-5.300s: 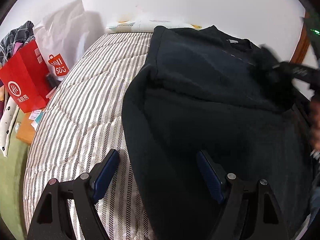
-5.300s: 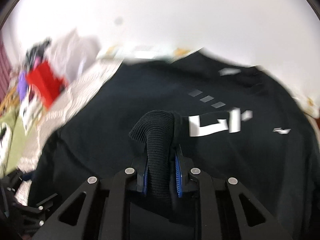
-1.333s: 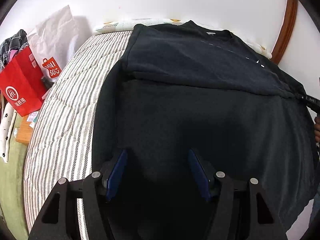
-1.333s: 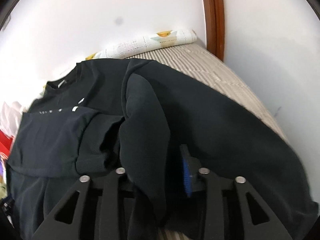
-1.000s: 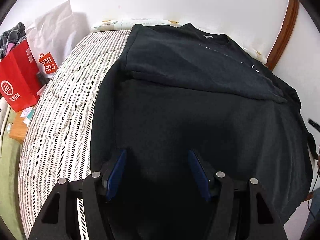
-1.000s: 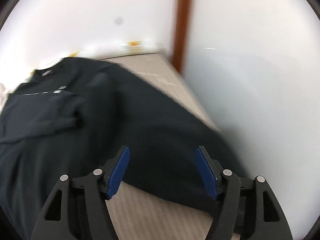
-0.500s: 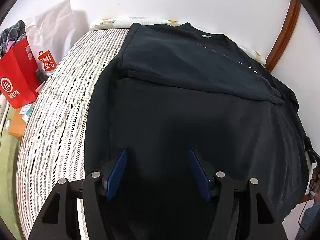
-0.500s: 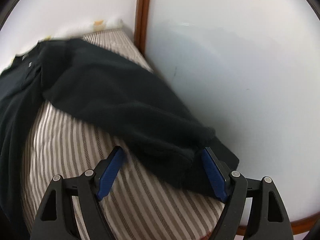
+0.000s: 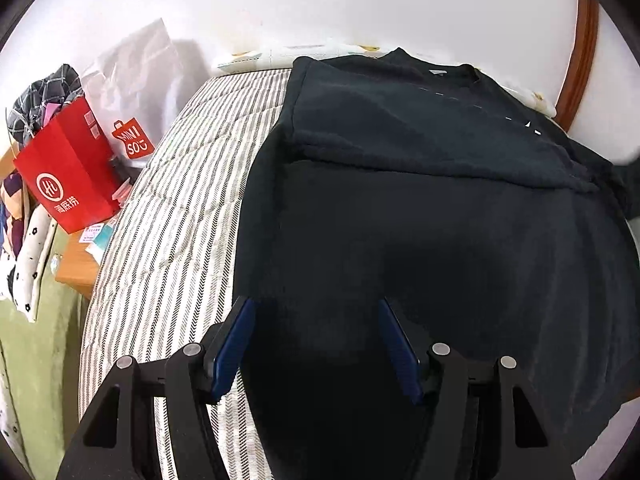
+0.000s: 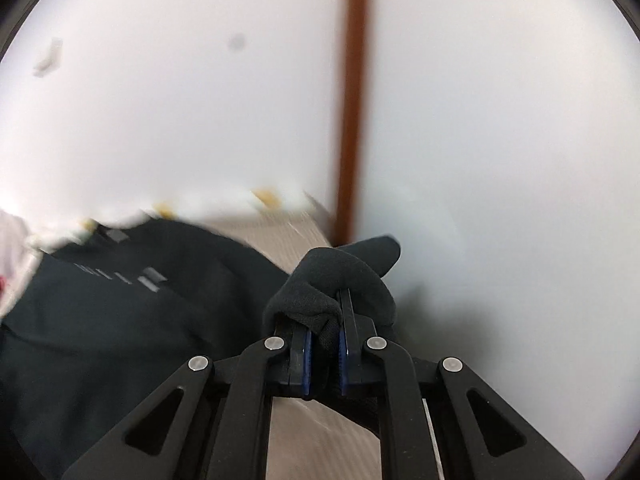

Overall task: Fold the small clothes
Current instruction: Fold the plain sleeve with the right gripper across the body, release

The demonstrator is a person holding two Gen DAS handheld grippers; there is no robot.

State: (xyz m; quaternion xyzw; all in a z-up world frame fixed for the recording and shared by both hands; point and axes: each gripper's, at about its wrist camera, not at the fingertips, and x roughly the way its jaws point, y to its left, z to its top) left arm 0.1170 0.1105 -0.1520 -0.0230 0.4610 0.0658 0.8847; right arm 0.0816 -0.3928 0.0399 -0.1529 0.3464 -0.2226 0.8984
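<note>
Striped bedspread (image 9: 172, 216), left of and beneath the left tongs; red paper bag (image 9: 66, 172) and white Miniso bag (image 9: 132, 92), far left; brown wooden trim (image 10: 352, 112) on white wall, ahead of the right tongs

Sweatshirt (image 9: 420, 216) lies spread on the bed (image 9: 172, 240), collar at the far end near the wall (image 9: 320, 8), hem at the near end. One sleeve (image 9: 420, 148) is folded across the chest. Left gripper (image 9: 316, 344) hovers over the near hem, fingers apart, left finger at the garment's left edge. Right gripper (image 10: 323, 350) is at the bed's right side by the wall, pinching the other sleeve cuff (image 10: 332, 280) lifted off the bed. Pillow (image 9: 280, 54) sits behind the collar. Shopping bags (image 9: 72, 168) stand left of the bed, on the floor side.
</note>
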